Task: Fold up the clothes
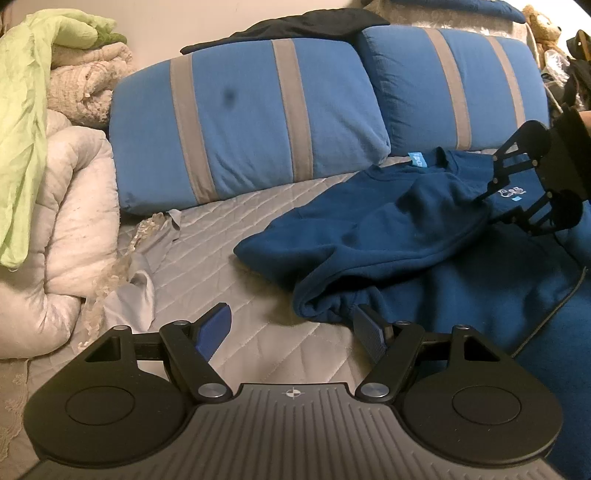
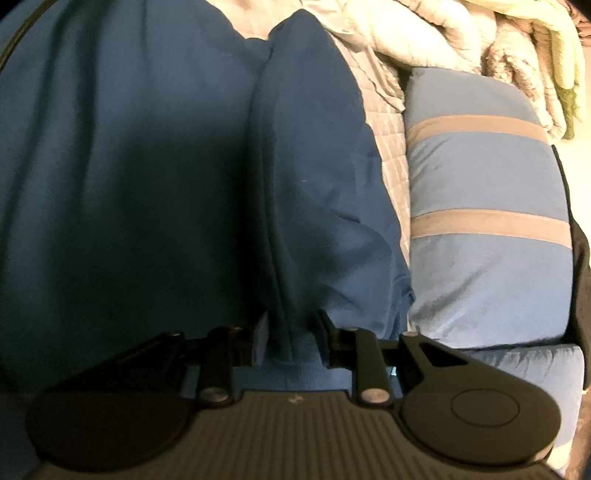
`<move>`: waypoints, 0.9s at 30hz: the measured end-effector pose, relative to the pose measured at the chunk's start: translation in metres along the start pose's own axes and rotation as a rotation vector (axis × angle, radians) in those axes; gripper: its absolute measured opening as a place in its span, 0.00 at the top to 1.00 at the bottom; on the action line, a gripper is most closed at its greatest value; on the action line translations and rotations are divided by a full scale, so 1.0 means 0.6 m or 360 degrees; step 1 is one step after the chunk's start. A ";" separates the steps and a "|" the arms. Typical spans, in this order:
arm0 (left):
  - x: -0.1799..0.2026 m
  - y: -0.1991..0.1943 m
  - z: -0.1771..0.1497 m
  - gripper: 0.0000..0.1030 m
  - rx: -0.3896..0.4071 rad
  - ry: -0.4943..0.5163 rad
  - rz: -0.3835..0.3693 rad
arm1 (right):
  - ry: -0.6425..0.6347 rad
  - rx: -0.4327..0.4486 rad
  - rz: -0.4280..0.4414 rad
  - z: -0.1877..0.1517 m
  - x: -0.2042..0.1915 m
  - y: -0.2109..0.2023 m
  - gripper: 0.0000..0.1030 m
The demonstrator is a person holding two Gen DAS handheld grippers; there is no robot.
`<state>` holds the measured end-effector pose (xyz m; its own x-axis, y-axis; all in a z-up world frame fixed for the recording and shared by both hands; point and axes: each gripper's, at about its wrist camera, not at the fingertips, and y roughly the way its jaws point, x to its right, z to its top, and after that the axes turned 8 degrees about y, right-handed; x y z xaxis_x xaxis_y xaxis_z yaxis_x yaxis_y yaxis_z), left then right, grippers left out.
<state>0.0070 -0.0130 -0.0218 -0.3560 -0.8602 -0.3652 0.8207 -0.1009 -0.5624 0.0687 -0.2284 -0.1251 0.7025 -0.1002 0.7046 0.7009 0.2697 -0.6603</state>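
Observation:
A dark blue sweatshirt (image 1: 388, 229) lies crumpled on the quilted grey bedspread (image 1: 240, 236), collar toward the pillows. My left gripper (image 1: 295, 325) is open and empty just above the bedspread, its right finger touching the near sleeve cuff (image 1: 332, 302). My right gripper (image 1: 487, 192) shows at the right of the left wrist view, shut on the sweatshirt near its chest logo. In the right wrist view that gripper (image 2: 291, 339) pinches a fold of the blue fabric (image 2: 303, 184) that runs away from the camera.
Two blue pillows with grey stripes (image 1: 240, 122) lean against the wall behind the sweatshirt; one shows in the right wrist view (image 2: 484, 221). A rolled white duvet (image 1: 55, 240) and a pale green cloth (image 1: 22, 129) pile at the left. A black garment (image 1: 295, 26) lies on the pillows.

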 end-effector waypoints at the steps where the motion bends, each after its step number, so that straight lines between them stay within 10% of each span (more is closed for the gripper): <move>1: 0.000 0.002 0.000 0.29 0.0000 -0.0001 -0.0002 | -0.0015 0.0000 0.0007 0.000 -0.001 0.001 0.60; 7: 0.006 0.018 0.003 0.29 0.0008 0.0036 -0.0018 | -0.0147 -0.0006 0.0041 0.005 -0.006 0.003 0.92; 17: 0.010 0.096 0.028 0.30 -0.0031 0.0091 -0.0099 | -0.0031 -0.0029 -0.0177 0.050 0.104 -0.037 0.95; 27: 0.000 0.135 0.042 0.39 -0.0115 0.0016 0.0131 | 0.0167 -0.0098 -0.0445 0.072 0.245 -0.070 0.96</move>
<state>0.0848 -0.0336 -0.0485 -0.2936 -0.8591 -0.4192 0.8130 0.0062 -0.5822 0.1373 -0.2129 0.0174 0.4882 -0.2616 0.8326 0.8727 0.1596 -0.4615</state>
